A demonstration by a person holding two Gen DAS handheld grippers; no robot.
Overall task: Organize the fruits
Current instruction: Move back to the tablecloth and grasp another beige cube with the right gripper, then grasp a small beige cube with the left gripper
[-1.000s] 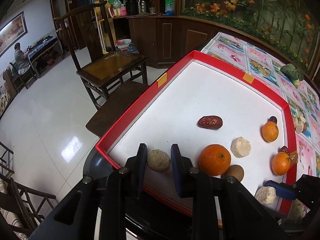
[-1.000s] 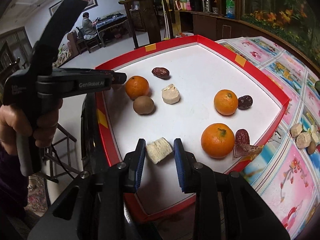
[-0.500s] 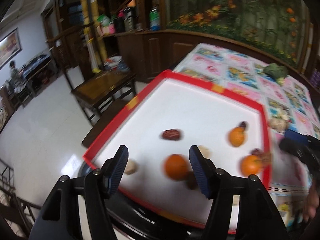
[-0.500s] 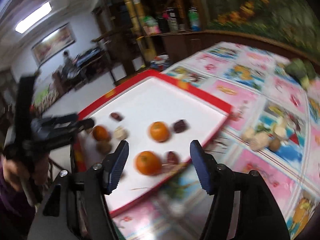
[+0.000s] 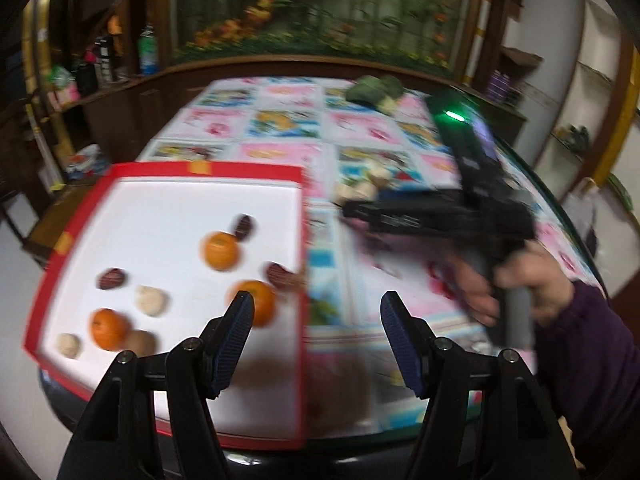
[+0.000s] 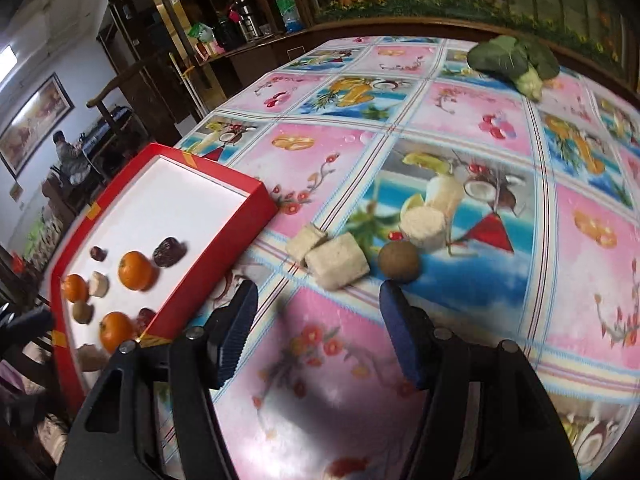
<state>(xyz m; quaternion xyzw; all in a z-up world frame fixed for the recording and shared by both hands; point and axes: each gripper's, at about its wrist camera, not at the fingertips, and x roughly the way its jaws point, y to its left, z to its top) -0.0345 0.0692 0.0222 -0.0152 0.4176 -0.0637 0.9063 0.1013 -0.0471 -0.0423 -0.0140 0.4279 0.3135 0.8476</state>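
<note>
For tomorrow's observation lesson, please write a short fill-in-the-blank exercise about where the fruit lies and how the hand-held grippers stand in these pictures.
1. The number of oranges lying in the red tray is ____.
2. The brown kiwi outside the tray rests on the patterned ____.
3. Between the fingers of the right hand-held gripper there is ____.
4. The green leafy vegetable lies at the table's ____ end.

Missing words: three; tablecloth; nothing; far

both wrist views tilt down over the table — they share the red tray [image 5: 298, 240] [image 6: 224, 240] and the patterned cloth [image 5: 360, 128] [image 6: 460, 120].
</note>
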